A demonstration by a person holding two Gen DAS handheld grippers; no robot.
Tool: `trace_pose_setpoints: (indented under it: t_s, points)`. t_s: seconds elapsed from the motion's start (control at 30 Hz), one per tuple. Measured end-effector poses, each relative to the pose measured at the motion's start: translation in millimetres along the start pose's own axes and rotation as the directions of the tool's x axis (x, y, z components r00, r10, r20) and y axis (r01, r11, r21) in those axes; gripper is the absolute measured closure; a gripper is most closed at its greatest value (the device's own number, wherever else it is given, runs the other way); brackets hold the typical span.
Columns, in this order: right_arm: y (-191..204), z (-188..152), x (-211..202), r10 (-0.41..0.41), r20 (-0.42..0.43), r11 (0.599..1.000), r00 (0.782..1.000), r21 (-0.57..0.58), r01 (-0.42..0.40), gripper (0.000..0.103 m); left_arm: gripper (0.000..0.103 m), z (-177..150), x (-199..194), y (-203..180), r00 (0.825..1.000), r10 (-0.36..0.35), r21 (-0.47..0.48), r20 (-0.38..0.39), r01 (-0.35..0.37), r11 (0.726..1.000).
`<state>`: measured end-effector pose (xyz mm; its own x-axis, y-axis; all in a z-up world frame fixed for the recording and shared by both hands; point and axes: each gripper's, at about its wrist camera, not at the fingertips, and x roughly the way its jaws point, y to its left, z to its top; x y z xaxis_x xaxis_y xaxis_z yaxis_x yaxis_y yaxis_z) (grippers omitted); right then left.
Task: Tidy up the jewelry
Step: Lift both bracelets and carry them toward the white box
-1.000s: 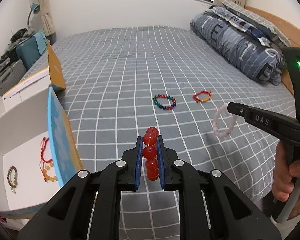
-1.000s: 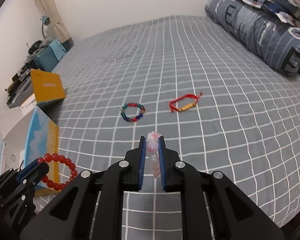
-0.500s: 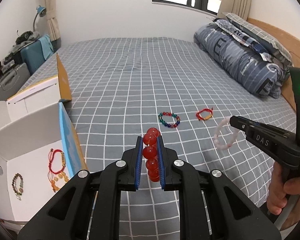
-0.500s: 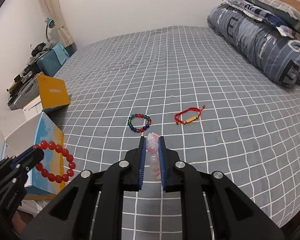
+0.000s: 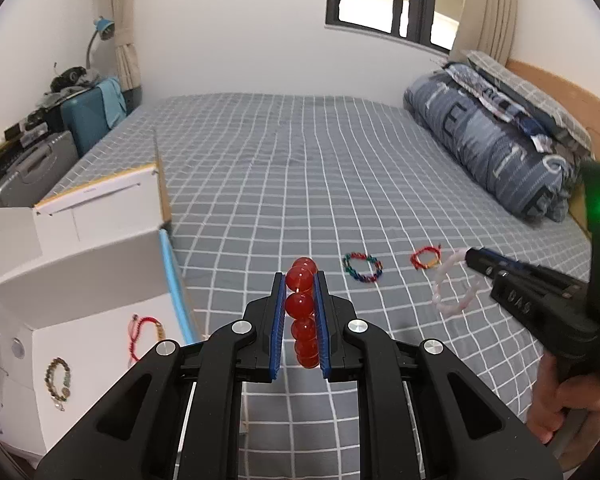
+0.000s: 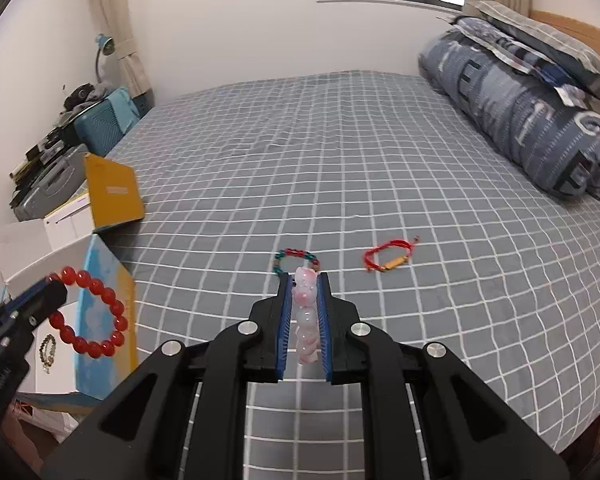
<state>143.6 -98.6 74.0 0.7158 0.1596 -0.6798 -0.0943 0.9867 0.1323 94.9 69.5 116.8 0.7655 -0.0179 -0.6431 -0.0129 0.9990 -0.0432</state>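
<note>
- Two bracelets are off the bed, each pinched in its own gripper: the red bead bracelet [image 5: 301,312] stands on edge at lower centre of the left wrist view, clenched between the blue pads of the left gripper [image 5: 300,280].
- In the right wrist view that same red loop hangs at lower left, in front of the box.
- The pale pink bead bracelet [image 6: 306,316] is clamped between the fingers [image 6: 286,312] of the right gripper [image 6: 305,282], at lower centre of that view; in the left wrist view it hangs from that gripper's tip at mid right.
- A hand [image 5: 568,404] grips the right gripper's handle at lower right of the left wrist view.
- Two more bracelets lie on the grey checked bed [image 5: 300,184], near each other but apart: a multicoloured bead bracelet [image 5: 362,267] and a red cord bracelet [image 5: 425,258].
- The open white box [image 5: 80,280] at lower left holds a red cord piece [image 5: 144,332] and a dark bead bracelet [image 5: 58,378], lying apart.
- A rolled blue quilt [image 5: 496,152] lies at the upper right.
</note>
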Motion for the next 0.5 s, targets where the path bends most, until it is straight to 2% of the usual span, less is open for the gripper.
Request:
trace_pose_setpoints:
  t_s: [0.5]
  points:
    - [82.4, 14.5, -6.7, 0.104, 0.034, 0.992, 0.994, -0.078, -0.101, 0.091, 0.090, 9.6, -50.6, 79.9, 0.993, 0.099, -0.125, 0.069, -0.090, 0.988]
